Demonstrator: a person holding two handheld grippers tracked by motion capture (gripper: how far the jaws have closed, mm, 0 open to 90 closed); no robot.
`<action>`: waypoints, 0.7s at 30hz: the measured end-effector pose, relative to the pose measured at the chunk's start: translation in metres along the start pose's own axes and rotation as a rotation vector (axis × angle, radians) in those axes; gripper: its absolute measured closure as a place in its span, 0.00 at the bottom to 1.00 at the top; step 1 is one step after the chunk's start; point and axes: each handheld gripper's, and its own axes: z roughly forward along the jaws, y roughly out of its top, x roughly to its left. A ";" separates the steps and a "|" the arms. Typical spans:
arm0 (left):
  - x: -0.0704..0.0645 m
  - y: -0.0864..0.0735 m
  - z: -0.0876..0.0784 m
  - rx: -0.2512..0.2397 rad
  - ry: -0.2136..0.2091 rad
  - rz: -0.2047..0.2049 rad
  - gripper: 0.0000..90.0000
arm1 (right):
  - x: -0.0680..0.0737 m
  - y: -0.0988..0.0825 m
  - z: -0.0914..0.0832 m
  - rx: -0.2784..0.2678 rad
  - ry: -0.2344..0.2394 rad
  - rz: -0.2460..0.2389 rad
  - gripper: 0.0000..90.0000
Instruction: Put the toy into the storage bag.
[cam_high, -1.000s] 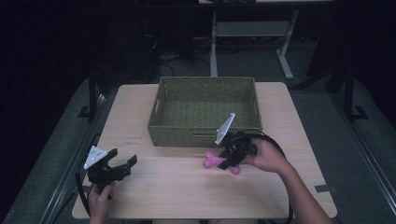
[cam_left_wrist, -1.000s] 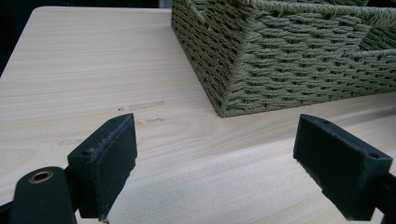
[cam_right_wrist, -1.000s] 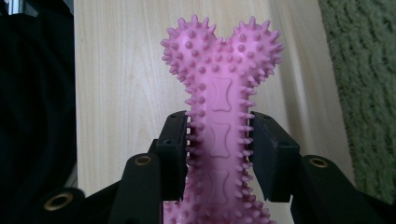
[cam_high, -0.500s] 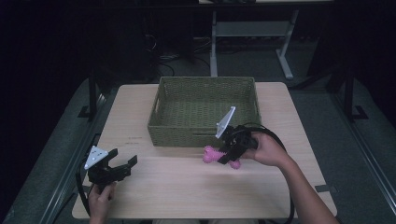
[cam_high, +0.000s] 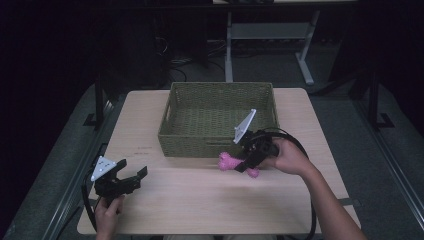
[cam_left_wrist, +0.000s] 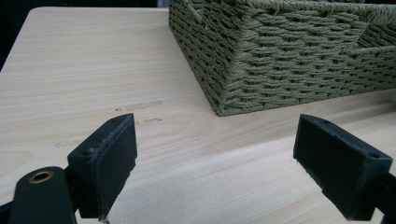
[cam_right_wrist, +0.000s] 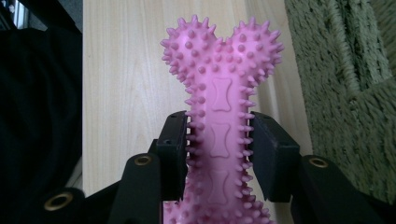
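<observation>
A pink spiky rubber bone (cam_high: 229, 162) (cam_right_wrist: 221, 107) is clamped by its shaft in my right gripper (cam_high: 245, 165) (cam_right_wrist: 219, 151), just in front of the woven green basket (cam_high: 190, 145). Both black pads (cam_right_wrist: 173, 149) press on the shaft, and the knobbed end sticks out beyond them. The bone hangs slightly above the wooden table (cam_high: 200, 200). My left gripper (cam_high: 131, 179) (cam_left_wrist: 212, 175) rests open near the table's front left corner with nothing between its jaws. It points toward the basket's near corner (cam_left_wrist: 224, 100).
The basket (cam_right_wrist: 345, 93) sits at the table's middle back and looks empty inside. Bare table (cam_left_wrist: 84, 70) lies left of it. A cable (cam_high: 295, 142) loops from the right gripper. Dark floor and a desk frame (cam_high: 265, 35) lie beyond the table.
My right gripper has lifted a little with the pink bone and shifted slightly toward the basket. The left gripper has stayed put.
</observation>
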 end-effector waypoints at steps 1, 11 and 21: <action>0.000 0.000 0.000 0.001 0.001 -0.001 0.14 | 0.000 0.001 -0.001 0.003 -0.001 0.000 0.65; 0.000 0.000 0.000 0.000 -0.001 -0.001 0.14 | -0.003 0.007 -0.013 0.008 -0.020 -0.007 0.65; 0.000 0.000 0.001 0.002 -0.001 -0.002 0.14 | -0.010 0.014 -0.024 0.017 -0.026 -0.012 0.65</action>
